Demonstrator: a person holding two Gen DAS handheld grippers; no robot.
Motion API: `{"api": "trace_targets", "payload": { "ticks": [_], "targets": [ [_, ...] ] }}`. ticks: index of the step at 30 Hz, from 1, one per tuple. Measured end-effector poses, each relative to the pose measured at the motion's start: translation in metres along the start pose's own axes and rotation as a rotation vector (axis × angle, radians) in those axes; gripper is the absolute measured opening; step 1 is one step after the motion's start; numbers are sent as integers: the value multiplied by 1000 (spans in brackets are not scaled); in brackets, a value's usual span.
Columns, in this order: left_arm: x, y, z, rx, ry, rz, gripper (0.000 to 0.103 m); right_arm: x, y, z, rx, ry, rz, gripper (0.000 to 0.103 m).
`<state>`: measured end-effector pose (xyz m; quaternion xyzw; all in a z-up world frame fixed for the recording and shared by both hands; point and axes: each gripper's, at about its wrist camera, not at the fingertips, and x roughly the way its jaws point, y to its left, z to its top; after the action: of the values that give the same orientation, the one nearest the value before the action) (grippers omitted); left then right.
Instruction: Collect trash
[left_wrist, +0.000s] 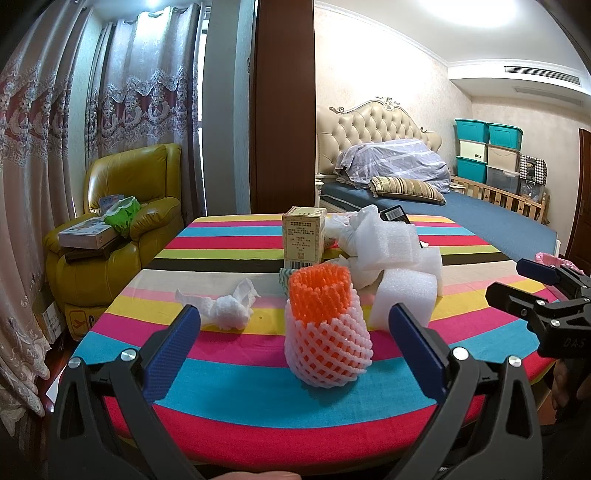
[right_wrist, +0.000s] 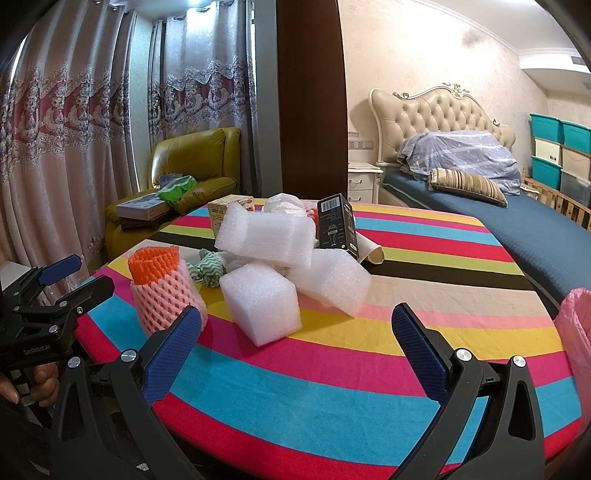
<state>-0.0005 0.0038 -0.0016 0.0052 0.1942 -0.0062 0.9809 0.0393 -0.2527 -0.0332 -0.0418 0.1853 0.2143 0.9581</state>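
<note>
A pink and orange foam fruit net (left_wrist: 325, 332) stands upright on the striped round table (left_wrist: 258, 402), between the open fingers of my left gripper (left_wrist: 295, 328). The net also shows in the right wrist view (right_wrist: 162, 291). A crumpled white tissue (left_wrist: 231, 308) lies left of it. White foam blocks (right_wrist: 262, 306) are piled at the table's middle, with a beige carton (left_wrist: 303, 236) and a black box (right_wrist: 338, 225) behind. My right gripper (right_wrist: 297, 328) is open and empty, just short of the nearest foam block. A pink-lined trash bag (right_wrist: 576, 332) sits at the table's right edge.
A green-patterned wrapper (right_wrist: 208, 267) lies behind the net. A yellow armchair (left_wrist: 122, 229) with boxes stands back left by the curtains. A bed (left_wrist: 480, 214) and stacked storage bins (left_wrist: 487, 155) lie to the right. A dark wood pillar (left_wrist: 282, 107) rises behind the table.
</note>
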Motion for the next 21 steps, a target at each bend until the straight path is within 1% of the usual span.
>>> {"api": "trace_targets", "payload": {
  "ticks": [21],
  "targets": [
    [-1, 1, -3, -1, 0, 7, 99, 0, 0, 0, -2, 2, -1, 97]
  ]
}}
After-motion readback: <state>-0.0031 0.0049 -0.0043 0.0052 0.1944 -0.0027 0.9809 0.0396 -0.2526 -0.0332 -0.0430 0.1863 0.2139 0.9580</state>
